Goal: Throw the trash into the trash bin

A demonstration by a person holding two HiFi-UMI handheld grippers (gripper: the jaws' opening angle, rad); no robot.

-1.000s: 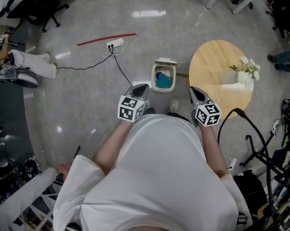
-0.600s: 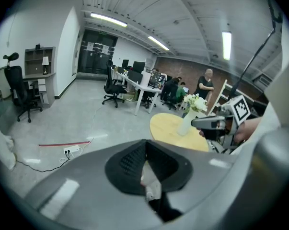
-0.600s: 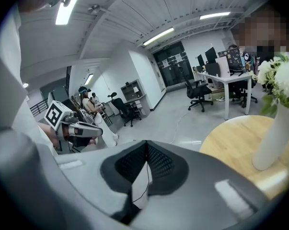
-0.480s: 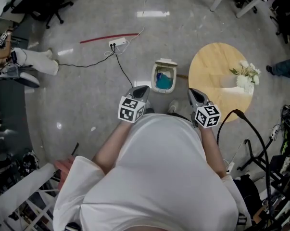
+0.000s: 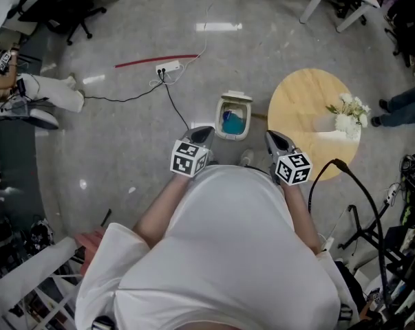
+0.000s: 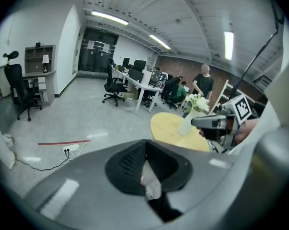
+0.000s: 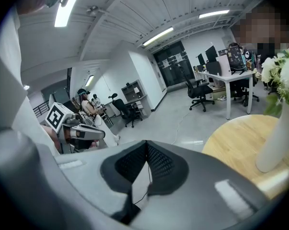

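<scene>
Left claw (image 6: 145, 143) is clamped on a whitish scrap (image 6: 151, 186); right claw (image 7: 146, 145) is closed, empty.

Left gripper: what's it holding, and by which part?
A white scrap, pinched by its upper end between the left gripper's shut jaws.

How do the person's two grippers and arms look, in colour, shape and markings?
The left gripper and the right gripper are grey tapering shells with black textured pads. Each carries a white cube with black square markers. Loose white short sleeves cover the upper arms.
</scene>
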